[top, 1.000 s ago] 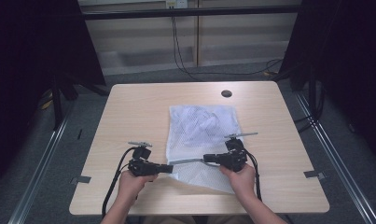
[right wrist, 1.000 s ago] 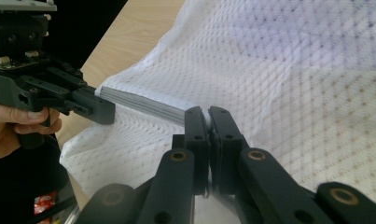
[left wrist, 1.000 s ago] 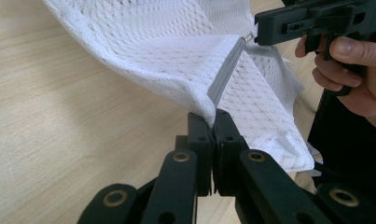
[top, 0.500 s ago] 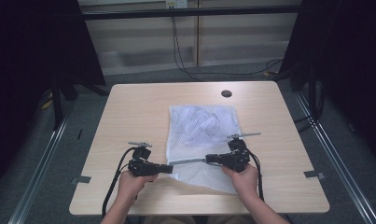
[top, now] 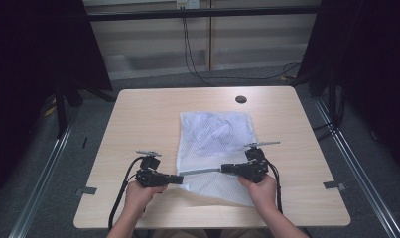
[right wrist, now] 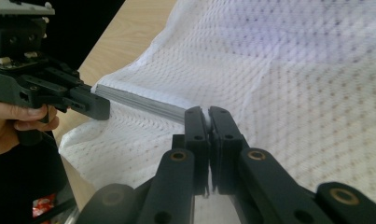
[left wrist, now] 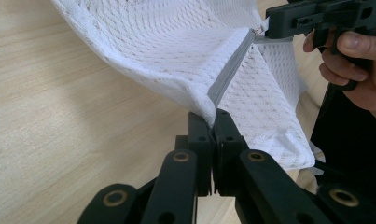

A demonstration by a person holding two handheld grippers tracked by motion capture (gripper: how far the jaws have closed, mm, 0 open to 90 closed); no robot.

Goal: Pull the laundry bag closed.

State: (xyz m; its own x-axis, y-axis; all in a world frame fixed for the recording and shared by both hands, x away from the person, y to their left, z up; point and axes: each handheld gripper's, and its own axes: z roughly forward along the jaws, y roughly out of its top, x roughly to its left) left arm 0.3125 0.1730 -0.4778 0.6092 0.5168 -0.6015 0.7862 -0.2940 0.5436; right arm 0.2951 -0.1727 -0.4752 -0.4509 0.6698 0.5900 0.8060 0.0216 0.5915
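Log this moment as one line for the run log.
scene: white mesh bag on table | left gripper: shut on bag's zipper end | right gripper: shut on grey zipper | zipper taut between them

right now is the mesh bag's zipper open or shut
Cannot tell: the grey zipper runs taut between the left gripper and right gripper, teeth unresolved.

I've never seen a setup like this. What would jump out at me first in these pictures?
A white mesh bag lies in the middle of the wooden table, its near edge lifted. A person's two hands hold black grippers at that edge: the left gripper is shut on the end of the bag's grey zipper, and the right gripper is shut farther along it, pulling it taut.
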